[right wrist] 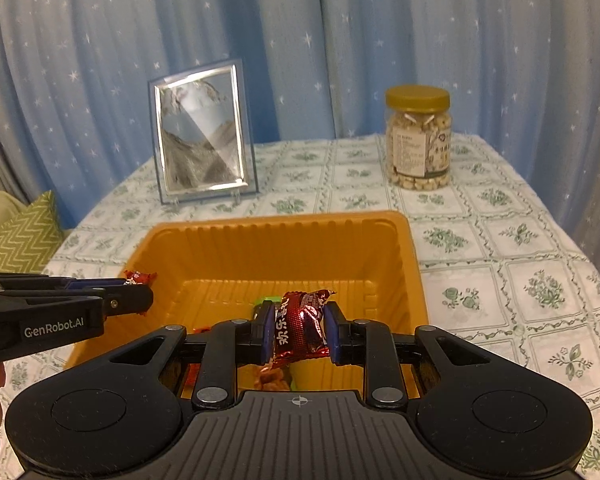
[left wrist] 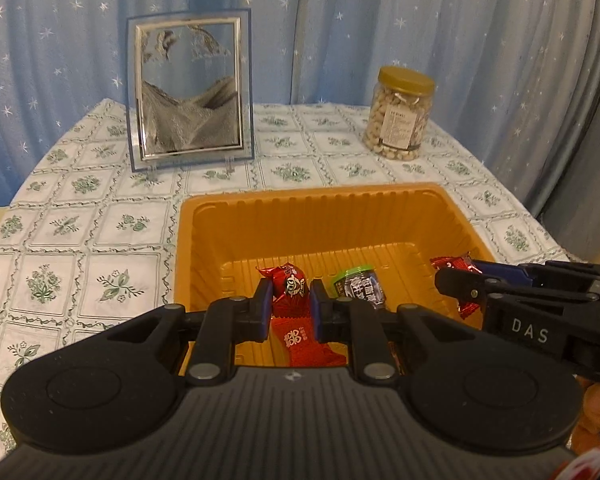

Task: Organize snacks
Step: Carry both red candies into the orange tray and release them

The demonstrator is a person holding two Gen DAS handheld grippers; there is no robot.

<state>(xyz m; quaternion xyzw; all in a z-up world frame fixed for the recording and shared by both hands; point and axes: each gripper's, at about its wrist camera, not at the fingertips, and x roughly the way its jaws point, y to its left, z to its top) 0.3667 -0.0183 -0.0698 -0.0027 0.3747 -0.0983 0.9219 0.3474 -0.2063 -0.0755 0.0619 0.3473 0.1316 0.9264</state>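
Note:
An orange plastic tray (left wrist: pixel 320 204) (right wrist: pixel 276 226) sits on the table. My left gripper (left wrist: pixel 290 306) is shut on a red wrapped candy (left wrist: pixel 290 286) and holds it over the tray's near side. My right gripper (right wrist: pixel 296 330) is shut on a dark red snack packet (right wrist: pixel 300 324) above the tray; it also shows at the right in the left wrist view (left wrist: pixel 456 280). A red packet (left wrist: pixel 300 340) and a green-topped dark packet (left wrist: pixel 360 286) lie in the tray.
A glass sand-picture frame (left wrist: pixel 190 92) (right wrist: pixel 202 136) stands at the back left. A jar of nuts with a gold lid (left wrist: pixel 400 114) (right wrist: pixel 418 138) stands at the back right. A floral tablecloth (left wrist: pixel 80 248) covers the table, with blue curtains behind. A green cushion (right wrist: pixel 20 236) lies at the left.

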